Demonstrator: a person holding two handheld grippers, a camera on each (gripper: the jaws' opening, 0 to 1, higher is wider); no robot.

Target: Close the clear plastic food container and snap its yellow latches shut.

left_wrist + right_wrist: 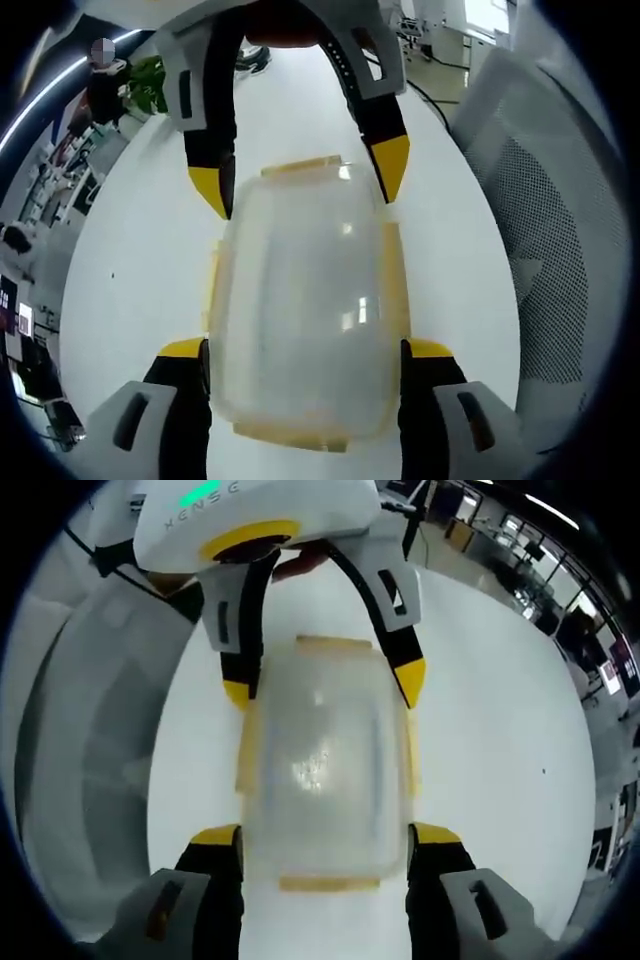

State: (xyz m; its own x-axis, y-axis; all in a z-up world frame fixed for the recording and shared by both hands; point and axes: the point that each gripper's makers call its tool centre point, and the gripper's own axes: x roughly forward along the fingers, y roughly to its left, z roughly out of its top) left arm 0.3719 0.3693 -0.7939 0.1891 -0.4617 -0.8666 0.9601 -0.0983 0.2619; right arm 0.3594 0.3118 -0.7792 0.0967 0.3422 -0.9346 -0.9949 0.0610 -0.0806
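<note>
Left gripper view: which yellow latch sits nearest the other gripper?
The far-end latch, between the right gripper's yellow tips; the rest lie nearer this camera.

You get bright, even light from overhead in both views, and the white bench (pixel 140 270) is close to washed out. Small glare spots sit on the clear container (pixel 305 310) lid. Shadows beneath it are faint and soft. Fisheye bending is strong toward the edges (the background curves and smears there), while the centre stays fairly sharp.
</note>
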